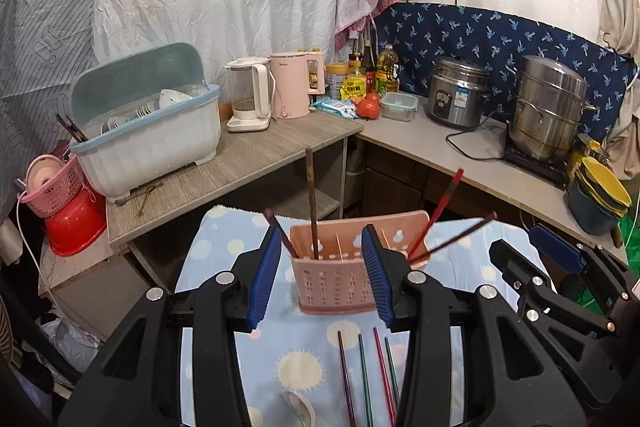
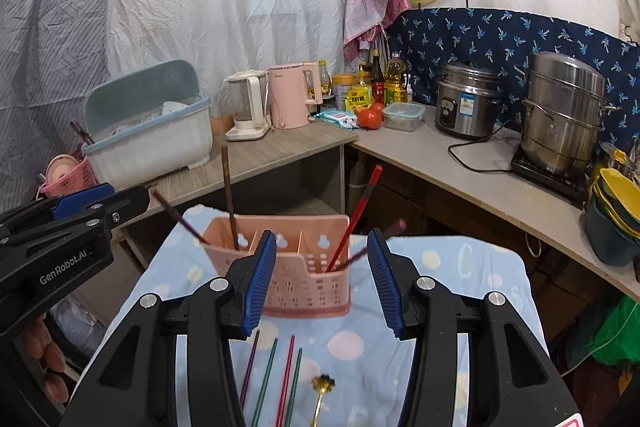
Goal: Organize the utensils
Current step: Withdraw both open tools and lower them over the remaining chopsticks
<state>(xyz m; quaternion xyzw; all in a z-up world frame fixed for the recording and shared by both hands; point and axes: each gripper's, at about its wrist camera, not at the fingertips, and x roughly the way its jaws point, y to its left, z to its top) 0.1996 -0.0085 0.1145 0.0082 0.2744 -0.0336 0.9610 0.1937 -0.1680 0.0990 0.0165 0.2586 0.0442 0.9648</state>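
A pink slotted utensil caddy stands on a blue patterned cloth. Several chopsticks stand in it: dark ones on its left side and a red one on its right. More coloured chopsticks lie flat on the cloth in front. A white ceramic spoon and a gold spoon lie beside them. My left gripper is open and empty, just in front of the caddy. My right gripper is open and empty, also before the caddy.
A grey table behind holds a dish drainer, two kettles and bottles. A counter at right holds a rice cooker, a steel steamer pot and stacked bowls. A pink basket sits at left.
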